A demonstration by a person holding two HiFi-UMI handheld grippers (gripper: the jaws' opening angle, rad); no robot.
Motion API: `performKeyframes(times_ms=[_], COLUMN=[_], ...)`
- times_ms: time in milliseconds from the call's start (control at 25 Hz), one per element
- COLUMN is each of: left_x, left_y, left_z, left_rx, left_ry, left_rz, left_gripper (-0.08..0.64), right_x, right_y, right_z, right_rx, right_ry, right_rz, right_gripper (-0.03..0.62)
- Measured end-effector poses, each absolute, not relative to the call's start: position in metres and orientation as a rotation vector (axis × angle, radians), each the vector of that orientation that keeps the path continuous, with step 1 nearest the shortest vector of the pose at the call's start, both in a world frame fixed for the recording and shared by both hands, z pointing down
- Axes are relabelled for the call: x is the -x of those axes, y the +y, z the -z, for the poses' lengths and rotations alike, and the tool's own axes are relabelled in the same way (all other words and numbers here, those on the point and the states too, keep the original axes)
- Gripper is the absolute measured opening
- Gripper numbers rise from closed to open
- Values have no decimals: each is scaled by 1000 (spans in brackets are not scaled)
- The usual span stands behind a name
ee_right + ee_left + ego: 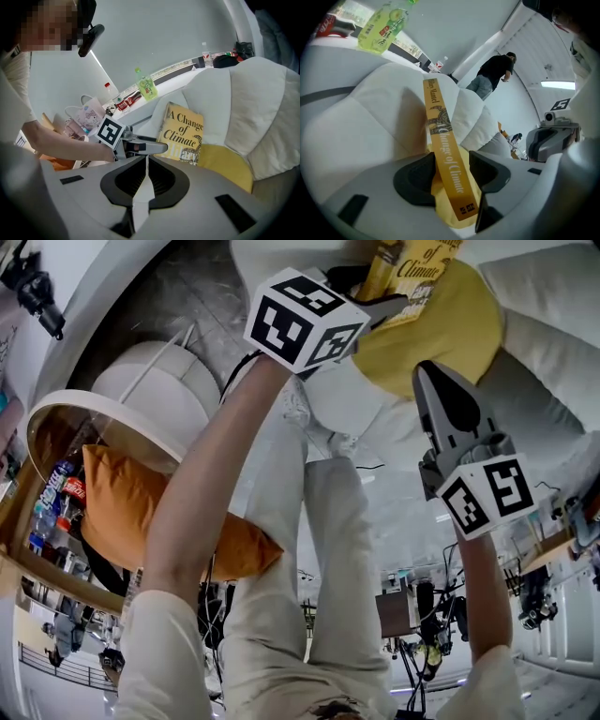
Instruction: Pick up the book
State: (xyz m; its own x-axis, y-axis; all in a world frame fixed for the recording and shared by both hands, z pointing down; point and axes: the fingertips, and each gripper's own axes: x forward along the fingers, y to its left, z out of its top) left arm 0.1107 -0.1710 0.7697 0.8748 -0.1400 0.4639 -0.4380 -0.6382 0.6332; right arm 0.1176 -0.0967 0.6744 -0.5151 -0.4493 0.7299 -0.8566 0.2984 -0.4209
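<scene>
Book (443, 154) upright on yellow cushion (229, 164), against sofa (253, 93), spine between parted jaws of left gripper (452, 171). Right gripper (146, 176) closed, empty. Probably stiff, light, glossy: pinch both covers firmly beside spine.

It is bright and even in here. The white walls (164, 37) and pale sofa cushions (253, 93) bounce the light, so shadows stay soft. A ceiling strip lamp (558, 85) glows slightly blown out. The book (440, 140) lays a faint grey shadow on the cushion at its left. Both claw cameras curve straight lines and fall to black at the corners, and the head view warps hard too. The left claw (452, 171) and right claw (146, 173), close to their lenses, look soft.
</scene>
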Motion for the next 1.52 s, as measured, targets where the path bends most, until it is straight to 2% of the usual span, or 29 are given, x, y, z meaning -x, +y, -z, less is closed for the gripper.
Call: performKeyframes(times_ms=[640, 840, 1160, 1520], left_x=[-152, -145, -144, -128], left_y=[-163, -170, -160, -145], left_z=[-789, -795, -771, -723], left_rx=[-2313, -2206, -2275, -2325], left_ry=[-515, -632, -678, -742], left_rz=[-627, -596, -644, -629], left_gripper=[230, 179, 144, 141], right_x=[-148, -156, -163, -165], right_y=[-77, -69, -54, -42], right_z=[-670, -671, -652, -615], right_rx=[-1220, -1237, -1259, -1268], right_ry=[-2081, -2078, -2082, -2118], right_rz=[-1130, -1133, -1136, -1099], right_gripper=[34, 34, 34, 34])
